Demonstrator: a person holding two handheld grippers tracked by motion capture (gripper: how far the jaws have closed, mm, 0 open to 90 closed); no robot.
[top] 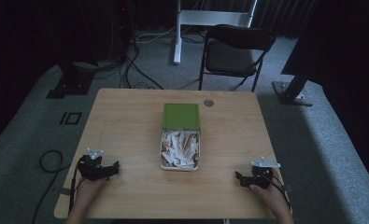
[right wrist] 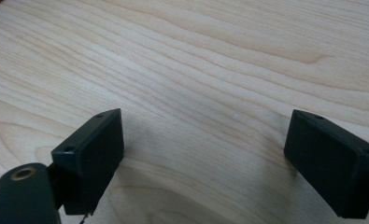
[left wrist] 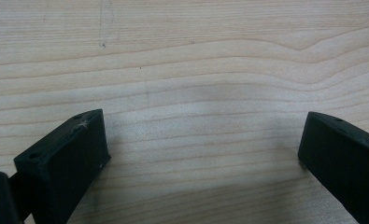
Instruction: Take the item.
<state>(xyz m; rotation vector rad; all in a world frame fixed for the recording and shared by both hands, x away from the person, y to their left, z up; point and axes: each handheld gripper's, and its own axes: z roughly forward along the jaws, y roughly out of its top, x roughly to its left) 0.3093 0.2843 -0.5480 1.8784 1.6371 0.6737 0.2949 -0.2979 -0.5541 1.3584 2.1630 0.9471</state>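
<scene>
Your left tool [top: 108,169] rests at the near left of the tabletop [top: 126,121], jaws spread wide with nothing between them; the left gripper view confirms bare wood grain across the whole gap. Your right tool [top: 240,178] sits at the near right corner in the same condition, jaws at full spread and empty, with plain wood beneath them in the right gripper view. Both tools point inward toward the middle of the tabletop, and each is well apart from the work. Between them, at the centre, stands an open tin [top: 163,158] filled with white and pale brown paper scraps [top: 180,147]. Its green lid [top: 181,115] lies just beyond it toward the far edge, touching or very nearly touching the tin's far rim; from the high view you cannot tell whether it is hinged or loose. A small round grommet [top: 208,102] is set in the tabletop just past the lid's right corner. Beyond the tabletop, a black folding chair [top: 236,53] stands on the carpet. Assessment: the work on the tin appears not yet begun. Neither tool has made contact, the lid is off the scraps, and every step with the tin, its lid and its contents remains to be done.
</scene>
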